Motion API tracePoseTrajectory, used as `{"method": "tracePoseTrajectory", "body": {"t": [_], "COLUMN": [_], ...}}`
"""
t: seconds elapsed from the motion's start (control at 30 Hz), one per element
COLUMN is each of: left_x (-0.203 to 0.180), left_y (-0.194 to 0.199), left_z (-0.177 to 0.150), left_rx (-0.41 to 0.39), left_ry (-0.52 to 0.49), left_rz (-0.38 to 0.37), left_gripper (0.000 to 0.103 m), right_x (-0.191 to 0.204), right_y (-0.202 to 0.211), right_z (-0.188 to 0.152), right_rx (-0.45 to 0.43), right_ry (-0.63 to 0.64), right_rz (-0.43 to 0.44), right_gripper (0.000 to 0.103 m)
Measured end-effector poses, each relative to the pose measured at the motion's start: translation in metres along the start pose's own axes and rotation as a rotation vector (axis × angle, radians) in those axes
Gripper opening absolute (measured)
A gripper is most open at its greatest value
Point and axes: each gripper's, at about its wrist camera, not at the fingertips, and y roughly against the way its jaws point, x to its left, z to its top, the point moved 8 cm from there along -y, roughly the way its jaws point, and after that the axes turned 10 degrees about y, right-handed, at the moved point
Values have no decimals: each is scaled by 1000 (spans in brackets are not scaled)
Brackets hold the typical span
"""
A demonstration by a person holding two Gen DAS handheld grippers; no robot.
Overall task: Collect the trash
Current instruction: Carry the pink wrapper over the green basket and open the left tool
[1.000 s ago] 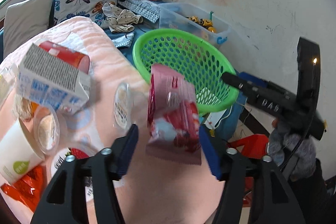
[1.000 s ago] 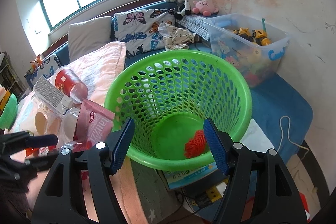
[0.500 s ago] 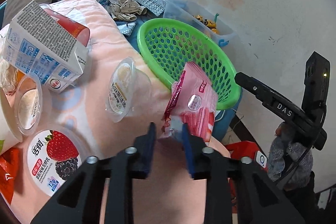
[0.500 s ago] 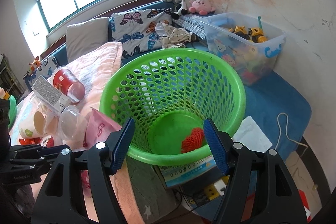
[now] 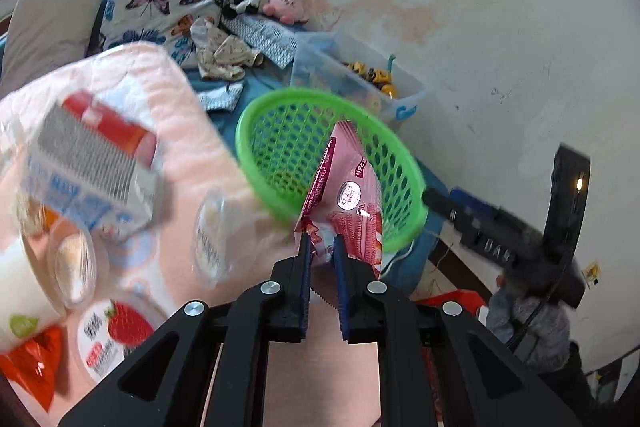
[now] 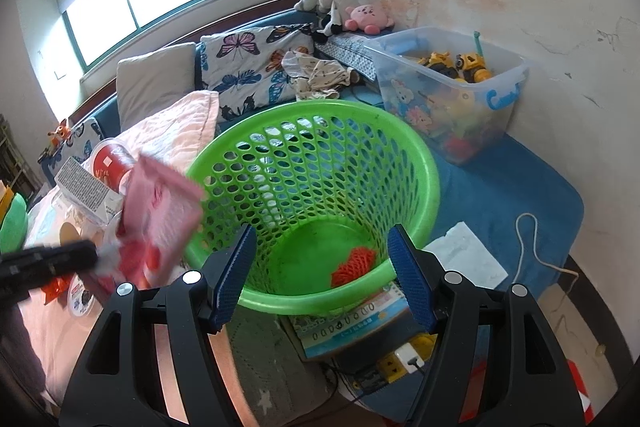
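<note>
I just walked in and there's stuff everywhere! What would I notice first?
The big green basket in the middle, with a small red mesh ball lying at its bottom. Next, the pink snack wrapper pinched in the left gripper, lifted off the pink blanket beside the basket's rim. The right gripper hangs open in front of the basket, holding nothing.

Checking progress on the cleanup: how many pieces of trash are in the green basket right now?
1: a red mesh ball on the basket floor. The pink wrapper is outside it, pinched in the left claw. The near wall may hide more.
</note>
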Motion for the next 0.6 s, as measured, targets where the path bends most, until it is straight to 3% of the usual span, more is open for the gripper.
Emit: {"method": "tracePoseTrajectory", "body": {"t": [0.27, 0.47, 0.53, 0.6], "left_x": [-25, -19, -13, -8], "left_y": [-25, -46, -49, -47], "left_z": [52, 64, 64, 62], "left_rx": [-37, -16, -7, -7], "left_ry": [-14, 28, 53, 59], "left_rz": [-6, 19, 22, 25], "left_gripper": [11, 13, 18, 33], "right_x": [-2, -2, -1, 1], "right_y": [1, 0, -2, -2], "right_z": [-2, -3, -3, -4], "right_rx": [3, 8, 11, 14], "right_ry": [-6, -9, -10, -9], "right_rz": [1, 7, 11, 18], "right_gripper": [70, 70, 70, 70]}}
